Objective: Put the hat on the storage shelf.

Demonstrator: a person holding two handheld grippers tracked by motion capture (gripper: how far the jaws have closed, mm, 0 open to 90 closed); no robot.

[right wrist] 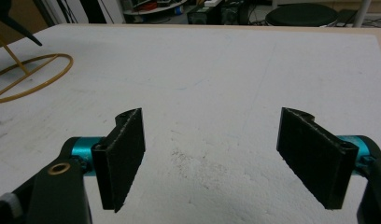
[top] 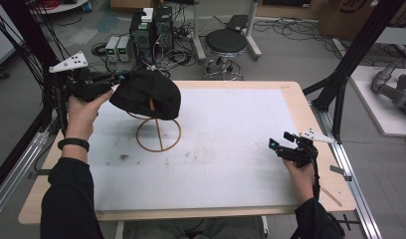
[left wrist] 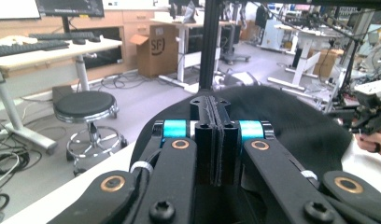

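Black cap (top: 149,93) sits on top of the wire stand (top: 158,133), at the far left part of the table (top: 231,149). The left gripper (top: 116,79) has its jaws pressed together at the cap's edge, probably pinching the fabric. I judge the cap is either being lifted or being placed; I cannot tell which. It looks soft, dark and rounded. The right gripper (right wrist: 211,154) waits over the white surface, jaws wide apart, holding nothing.

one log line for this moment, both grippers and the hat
left gripper: shut on black hat over gold wire stand | right gripper: open, empty, low over white table
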